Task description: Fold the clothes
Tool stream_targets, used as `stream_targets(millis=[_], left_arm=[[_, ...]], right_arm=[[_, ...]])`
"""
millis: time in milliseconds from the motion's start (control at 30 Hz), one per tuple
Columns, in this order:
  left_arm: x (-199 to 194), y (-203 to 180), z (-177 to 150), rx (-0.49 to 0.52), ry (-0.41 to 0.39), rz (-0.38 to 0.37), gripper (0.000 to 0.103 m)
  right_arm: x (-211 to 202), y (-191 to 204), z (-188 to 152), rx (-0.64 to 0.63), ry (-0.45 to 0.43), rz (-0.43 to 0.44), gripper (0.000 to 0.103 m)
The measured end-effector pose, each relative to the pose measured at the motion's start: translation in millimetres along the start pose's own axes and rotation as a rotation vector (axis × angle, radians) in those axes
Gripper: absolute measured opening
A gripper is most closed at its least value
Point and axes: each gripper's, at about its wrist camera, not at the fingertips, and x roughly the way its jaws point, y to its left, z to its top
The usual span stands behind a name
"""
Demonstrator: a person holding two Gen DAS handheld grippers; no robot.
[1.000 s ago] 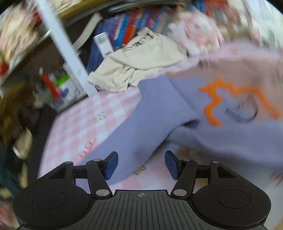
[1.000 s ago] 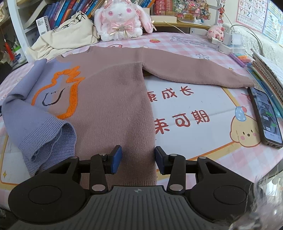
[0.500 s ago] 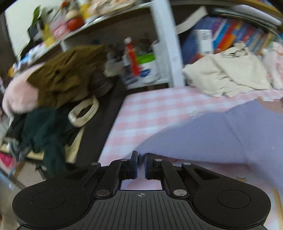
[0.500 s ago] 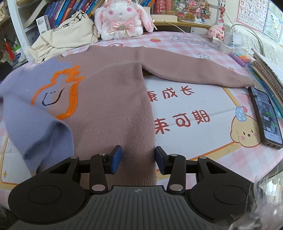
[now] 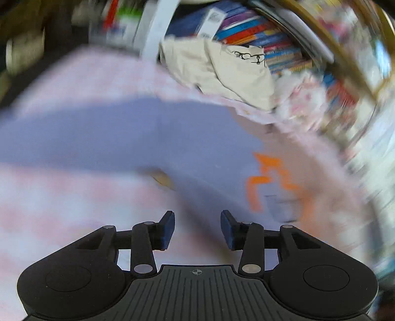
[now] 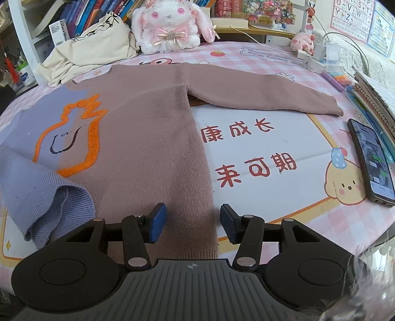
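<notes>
1. The right gripper (image 6: 193,223) hung over the bottom hem of the mauve-brown and lilac knitted sweater with an orange outlined figure (image 6: 148,138). Its jaws were partly apart and widening, with the knit beneath the gap and neither blue pad pressing on it.
2. The left gripper (image 5: 197,228) also stood partly open, its jaws spreading, with nothing between them. The left wrist view was smeared by motion, so edges beyond the fingers were hard to read.
3. In the right wrist view the sweater lay spread flat on the pink checked table cover with red characters (image 6: 259,153). One brown sleeve (image 6: 266,96) ran out toward 2 o'clock. The other, a lilac sleeve (image 6: 42,197), was folded back toward 9 o'clock, its ribbed cuff bunched; its far part was cut off by the picture's edge.
4. The sweater's hem below the right gripper was hidden by the gripper's black body.
5. One dark smartphone (image 6: 372,163) lay at 3 o'clock, well apart from the sweater.
6. One crumpled cream cloth garment (image 6: 91,54) sat at 11 o'clock, just beyond the sweater's shoulder.
7. One white and pink plush rabbit (image 6: 170,24) sat at 12 o'clock; its ears were partly cut off at the top.
8. The books (image 6: 81,17) on the shelf behind were too many and too overlapped to count.
</notes>
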Motion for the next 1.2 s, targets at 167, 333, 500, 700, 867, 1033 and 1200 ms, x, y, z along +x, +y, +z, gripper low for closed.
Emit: stream_targets(millis=[167,333,500,700,867,1033,1200], left_arm=[[23,26,-13,-0.31,0.126,-0.165,0.039],[32,26,-27,-0.391,0.147,-0.202,0.038],[37,20,-30,-0.452,0.172,-0.284,0.003],[-13,44,-12,-0.325,0.119,-0.25,0.003],[-18,34,-8,0.024,0.188,0.063,0.006],[-7,10,-13,0.186,0.195,0.182,0.027],[1,5,-14,0.157,0.16,0.129,0.034]], right_arm=[[0,-1,1,0.0,-0.001,0.0,0.048],[0,-1,1,0.004,-0.005,0.001,0.048],[0,0,-1,0.002,-0.002,0.0,0.048],[0,0,1,-0.004,0.008,0.004,0.047],[0,1,0,-0.017,0.003,0.013,0.052],[0,-1,1,-0.016,0.005,0.018,0.051],[-3,-3,3,0.004,0.016,0.064,0.021]])
